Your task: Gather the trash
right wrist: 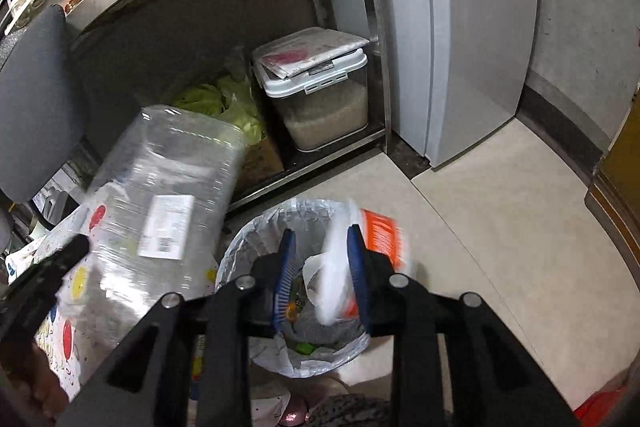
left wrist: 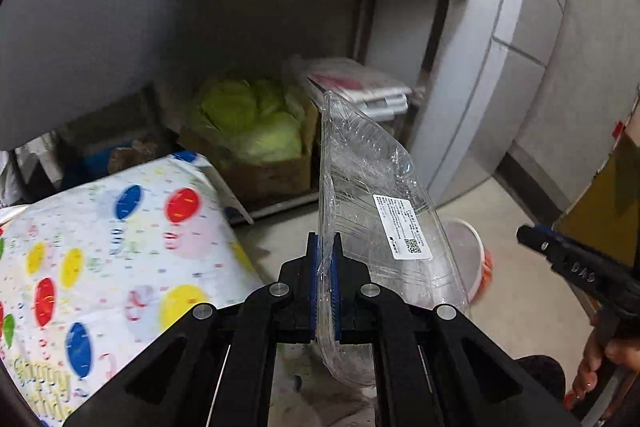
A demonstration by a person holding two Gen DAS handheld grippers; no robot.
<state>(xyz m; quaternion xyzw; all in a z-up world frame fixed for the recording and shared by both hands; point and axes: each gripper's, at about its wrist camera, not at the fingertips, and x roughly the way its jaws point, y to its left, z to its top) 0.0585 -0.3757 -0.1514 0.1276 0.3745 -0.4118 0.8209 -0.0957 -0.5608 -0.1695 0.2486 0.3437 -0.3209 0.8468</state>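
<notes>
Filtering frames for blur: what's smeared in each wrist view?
Left wrist: clear tray in the shut left gripper is sharp; balloon cloth and shelf behind are soft. Right wrist: cup between the parted pads, and the tray, are motion-smeared; bin sharper.

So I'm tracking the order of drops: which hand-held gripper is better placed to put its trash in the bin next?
Right. The right hand-held gripper hangs directly above the lined bin, jaws parted, cup between them. The left hand-held gripper clamps the clear tray off to the bin's side, above the balloon cloth.
</notes>
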